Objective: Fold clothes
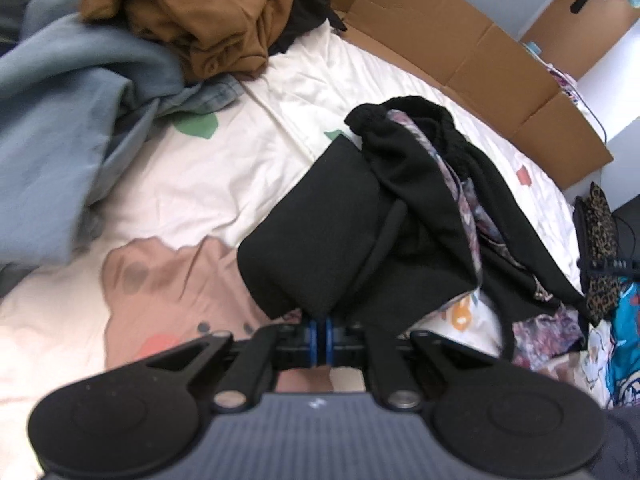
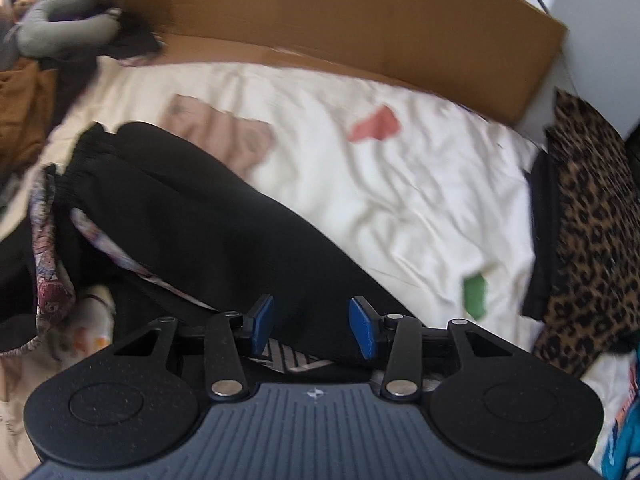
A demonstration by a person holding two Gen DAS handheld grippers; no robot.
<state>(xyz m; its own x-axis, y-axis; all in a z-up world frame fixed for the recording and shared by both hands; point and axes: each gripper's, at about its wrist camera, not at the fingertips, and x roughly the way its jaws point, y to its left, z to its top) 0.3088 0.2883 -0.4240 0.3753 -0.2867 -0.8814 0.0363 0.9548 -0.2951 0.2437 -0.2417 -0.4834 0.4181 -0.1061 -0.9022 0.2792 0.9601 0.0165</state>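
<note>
A black garment (image 1: 332,224) with a patterned lining lies half folded on the white bedsheet (image 1: 208,176). My left gripper (image 1: 322,338) is shut on its near edge, blue pads pressed together with black fabric pinched between them. In the right wrist view the same black garment (image 2: 208,232) stretches from upper left to the gripper, its gathered cuff at the far end. My right gripper (image 2: 314,326) is open, its blue fingertips (image 2: 262,322) apart just over the cloth, holding nothing.
A heap of brown (image 1: 192,12) and grey-blue clothes (image 1: 72,92) sits at the back left. A flattened cardboard box (image 1: 460,44) borders the bed's far side. A leopard-print garment (image 2: 592,220) lies at the right edge, with blue printed fabric (image 1: 628,340) near it.
</note>
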